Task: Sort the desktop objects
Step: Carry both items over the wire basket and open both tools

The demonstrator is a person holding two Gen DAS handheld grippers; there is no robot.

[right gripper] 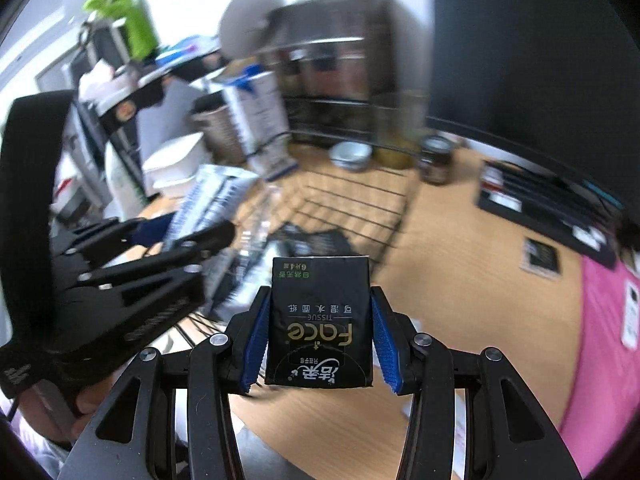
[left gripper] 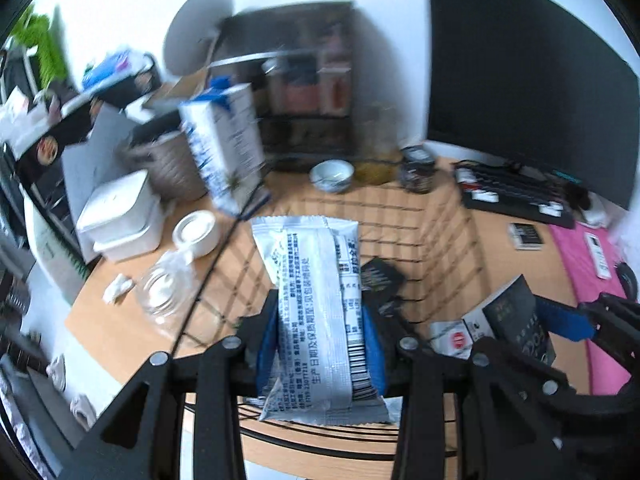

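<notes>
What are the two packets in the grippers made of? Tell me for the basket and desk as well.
Snack packet in the left gripper: thin plastic film, matte silvery, with crimped ends and a back seam. Tissue pack in the right gripper: soft black plastic wrap, slightly glossy. Basket: thin dark metal wire in a grid, probably coated. Desk: light wood-look top, likely laminate.

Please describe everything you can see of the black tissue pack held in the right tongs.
The small black rectangular tissue pack looks like soft glossy plastic wrap, printed with gold "Face" and white "TISSUE" lettering that reads upside down from the right wrist camera, plus a curved tear-flap outline near its lower edge. It appears sealed and undented. The right tongs hold it by its two side edges between blue ribbed pads, lifted clear above the light wooden desk, beside the black wire basket. Nothing else touches it.
</notes>
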